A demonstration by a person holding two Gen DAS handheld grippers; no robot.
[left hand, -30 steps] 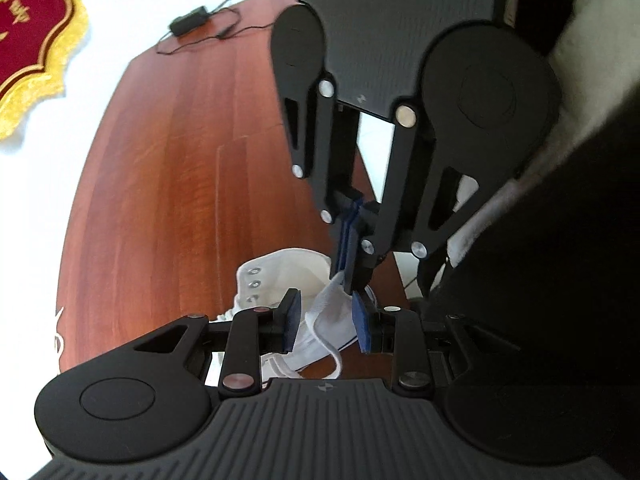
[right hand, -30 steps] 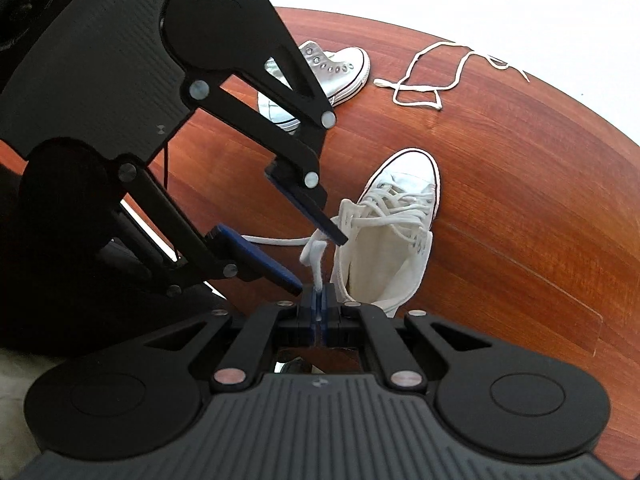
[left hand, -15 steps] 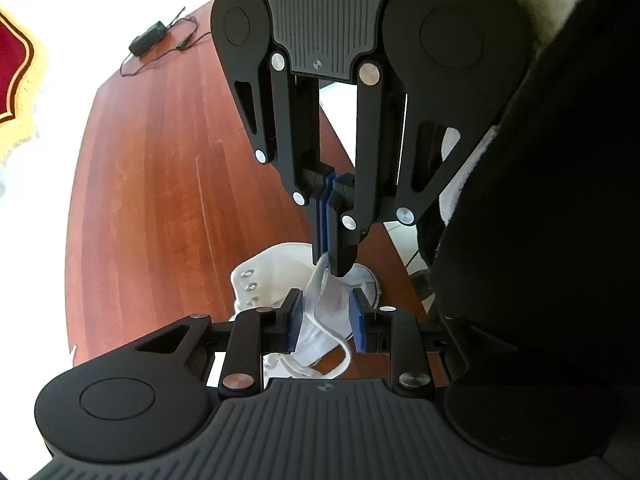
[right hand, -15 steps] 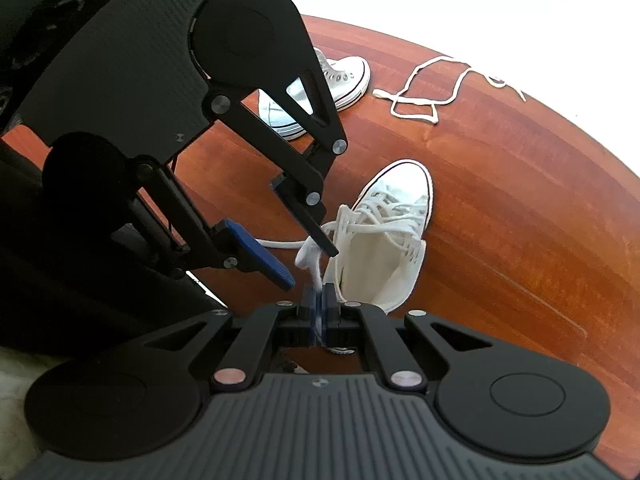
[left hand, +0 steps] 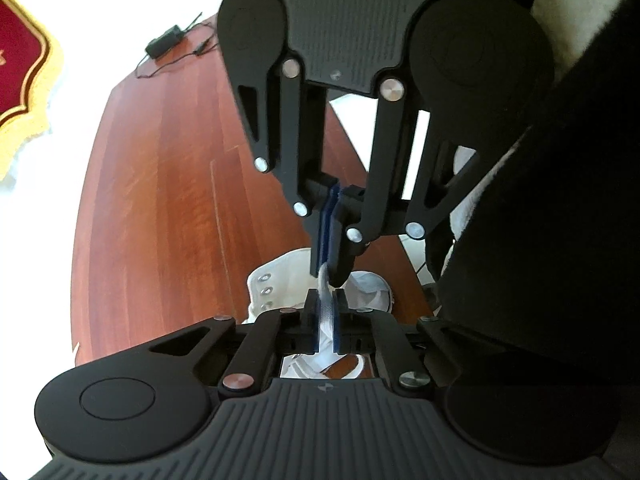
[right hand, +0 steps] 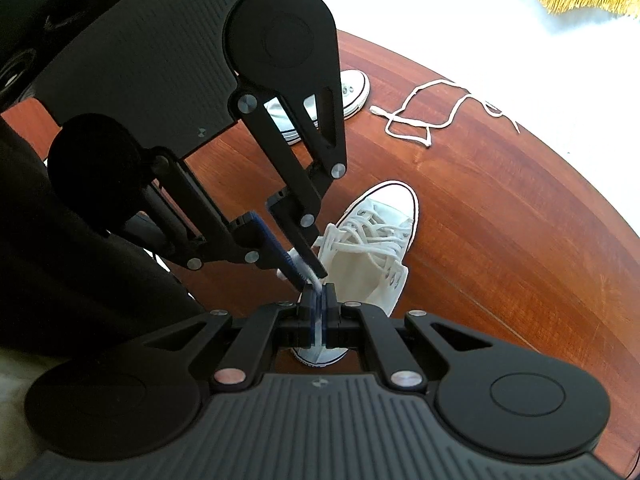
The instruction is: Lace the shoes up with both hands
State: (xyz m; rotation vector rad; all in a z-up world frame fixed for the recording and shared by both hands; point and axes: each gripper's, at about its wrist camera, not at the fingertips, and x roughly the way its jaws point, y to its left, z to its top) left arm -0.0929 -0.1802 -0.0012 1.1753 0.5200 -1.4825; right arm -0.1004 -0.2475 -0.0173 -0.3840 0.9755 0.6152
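Both hand-held grippers met tip to tip just above the shoe's open collar. The left hand-held gripper [left hand: 326,320] had clamped onto the white lace [left hand: 325,300], and the right hand-held gripper [right hand: 319,314] pinched the same lace just beside it, I'd guess to keep it taut for threading or a hand-over. The white high-top shoe [right hand: 372,252] stood on the reddish desk [right hand: 520,240], mostly laced, its top eyelets apparently still empty.

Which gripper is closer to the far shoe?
Left gripper, probably: it comes from beside the far shoe, partly hiding it. Right gripper sits behind the near shoe.
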